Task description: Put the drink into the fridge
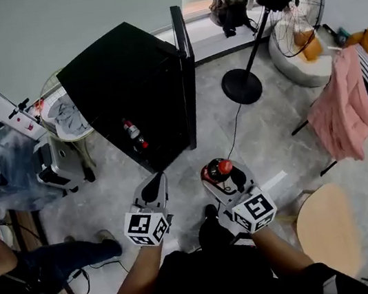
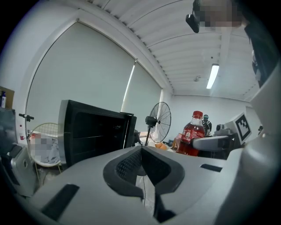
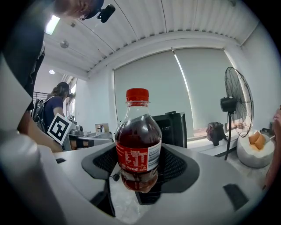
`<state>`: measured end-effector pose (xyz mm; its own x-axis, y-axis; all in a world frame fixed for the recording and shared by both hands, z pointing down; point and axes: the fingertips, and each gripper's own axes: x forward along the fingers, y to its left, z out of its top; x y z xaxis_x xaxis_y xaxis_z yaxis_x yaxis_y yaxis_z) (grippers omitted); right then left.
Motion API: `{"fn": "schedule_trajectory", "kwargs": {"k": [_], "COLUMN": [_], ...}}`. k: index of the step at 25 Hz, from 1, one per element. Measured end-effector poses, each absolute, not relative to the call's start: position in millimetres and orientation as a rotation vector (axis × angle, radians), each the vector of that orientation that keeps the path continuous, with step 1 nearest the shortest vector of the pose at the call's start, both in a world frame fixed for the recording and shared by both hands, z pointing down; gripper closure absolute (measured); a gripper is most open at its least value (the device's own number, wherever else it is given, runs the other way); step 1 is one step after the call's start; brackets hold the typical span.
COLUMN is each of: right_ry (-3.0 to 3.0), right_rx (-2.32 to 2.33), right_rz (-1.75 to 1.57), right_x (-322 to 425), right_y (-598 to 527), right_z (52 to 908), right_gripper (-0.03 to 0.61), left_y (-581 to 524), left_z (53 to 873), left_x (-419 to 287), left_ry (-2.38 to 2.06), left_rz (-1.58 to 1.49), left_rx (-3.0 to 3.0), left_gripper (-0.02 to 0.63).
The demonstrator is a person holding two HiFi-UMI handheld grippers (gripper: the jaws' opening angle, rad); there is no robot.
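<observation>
One drink (image 3: 138, 145) is all I have to move, and it is in my right gripper (image 3: 138, 173) now. The jaws squeeze its round belly, one on each side, and it stands up straight with its red cap on top. My left gripper (image 2: 142, 169) has its jaws pressed together with nothing in them.

The picking-up part looks done to me. The drink is off the floor and up in the air, in front of me and well apart from the fridge (image 1: 123, 76).

The fridge is the black box ahead of me and a bit to my left. Its door (image 1: 187, 72) is swung open (good, so I think my left gripper need not pull it). A second bottle (image 1: 134, 134) with a red cap shows in the dark open front.

What is left, I think, is the biggest part. I have to carry the drink over, set it inside on a shelf, and let go. Maybe I shut the door after that.
</observation>
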<state>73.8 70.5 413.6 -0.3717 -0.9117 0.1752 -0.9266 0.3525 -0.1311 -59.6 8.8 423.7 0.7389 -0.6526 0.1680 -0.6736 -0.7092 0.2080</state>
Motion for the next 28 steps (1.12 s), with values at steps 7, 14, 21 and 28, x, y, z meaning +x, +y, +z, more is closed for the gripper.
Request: {"fn": "schedule_trajectory", "kwargs": {"k": [7,14,21,28], "right_ry": [-2.596,-2.617,-2.622,-2.613], "right_rx": [1.596,1.535,1.504,1.452], "right_rz": [0.35,0.352,0.305,0.327], "right_x": [106,111,91,69], "right_y": [5,-60,-138,-201], "right_z": [423,437,457,486], "right_gripper": [0.27,0.27,0.27,0.27], "left_y": [-38,-85,-142,-188], "left_z": [430,439,463,495], "left_x": [-33,-36,-55,-73], "left_ry": [-1.207,-1.357,-1.516,-1.61], "left_rz": [0.116,0.09,0.034,0.036], "left_rx": [2.621,2.544,2.435,2.307], "left_gripper": [0.6,0.599,0.599,0.599]}}
